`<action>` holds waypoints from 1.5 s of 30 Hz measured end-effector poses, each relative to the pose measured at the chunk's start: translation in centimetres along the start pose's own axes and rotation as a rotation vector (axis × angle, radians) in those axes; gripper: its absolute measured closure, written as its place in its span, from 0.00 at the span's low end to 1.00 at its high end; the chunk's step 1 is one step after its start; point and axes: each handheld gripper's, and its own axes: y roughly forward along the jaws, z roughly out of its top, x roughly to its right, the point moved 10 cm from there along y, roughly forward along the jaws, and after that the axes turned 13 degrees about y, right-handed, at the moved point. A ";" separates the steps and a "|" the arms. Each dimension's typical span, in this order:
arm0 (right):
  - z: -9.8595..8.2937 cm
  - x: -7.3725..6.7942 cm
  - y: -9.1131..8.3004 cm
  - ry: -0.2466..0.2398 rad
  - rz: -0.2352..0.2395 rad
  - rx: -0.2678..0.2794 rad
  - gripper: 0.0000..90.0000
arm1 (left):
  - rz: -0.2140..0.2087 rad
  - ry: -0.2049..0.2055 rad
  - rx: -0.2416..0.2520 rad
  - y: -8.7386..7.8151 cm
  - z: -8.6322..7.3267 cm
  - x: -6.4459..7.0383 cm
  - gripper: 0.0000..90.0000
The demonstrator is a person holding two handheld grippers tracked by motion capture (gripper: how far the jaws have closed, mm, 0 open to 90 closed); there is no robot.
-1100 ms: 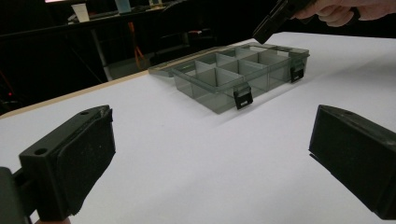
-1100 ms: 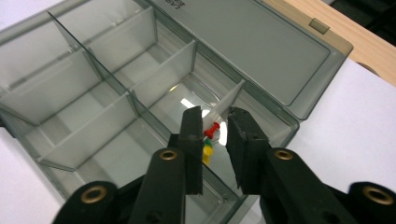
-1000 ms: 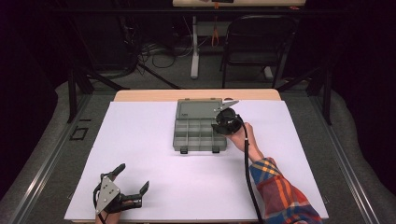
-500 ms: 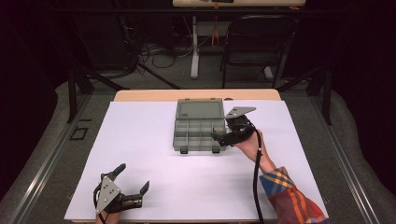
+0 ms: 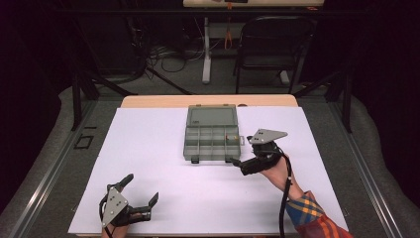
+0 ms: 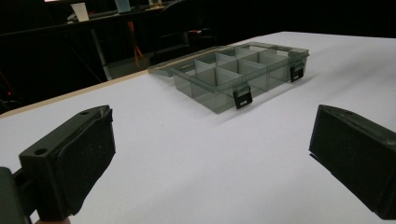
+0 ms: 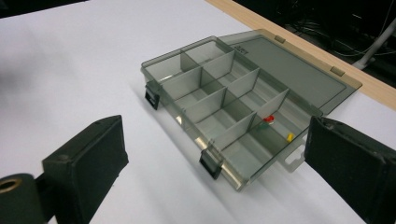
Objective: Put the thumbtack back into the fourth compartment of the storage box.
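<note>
A white sheet (image 5: 163, 148) covers most of the table, and a strip of bare wooden tabletop (image 5: 148, 101) shows along the far edge. Beyond that edge a black folding chair (image 5: 270, 47) stands on the floor, towards the right. To its left a pale, upright stand leg (image 5: 206, 47) rises among loose cables (image 5: 166, 52) that lie on the dark floor. A second light-coloured table (image 5: 252, 3) runs along the top of the high view. Grey carpet (image 5: 49, 148) borders the table on the left and right sides. A small black outlined square (image 5: 82, 143) marks the floor near the left edge.
</note>
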 end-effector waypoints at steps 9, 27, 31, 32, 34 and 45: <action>-3.2 -0.1 -1.9 -0.021 -0.004 0.002 0.02 | -0.003 0.002 -0.006 0.0 -0.1 0.0 0.00; -7.9 -0.2 -4.7 -0.051 0.000 0.075 0.00 | -0.007 0.007 -0.006 0.1 -0.1 0.1 0.00; -8.9 -0.3 -5.1 -0.074 0.003 0.088 0.00 | -0.009 0.008 -0.006 0.1 -0.1 0.2 0.00; -9.1 -0.4 -5.3 -0.077 0.013 0.098 0.00 | -0.009 0.009 -0.006 0.1 -0.1 0.2 0.00; -9.4 -0.6 -5.6 -0.092 0.016 0.113 0.00 | -0.010 0.004 -0.007 0.1 -0.1 0.2 0.00; -10.8 -0.6 -6.1 -0.109 0.009 0.139 0.00 | -0.015 0.012 -0.012 0.3 -0.1 0.3 0.00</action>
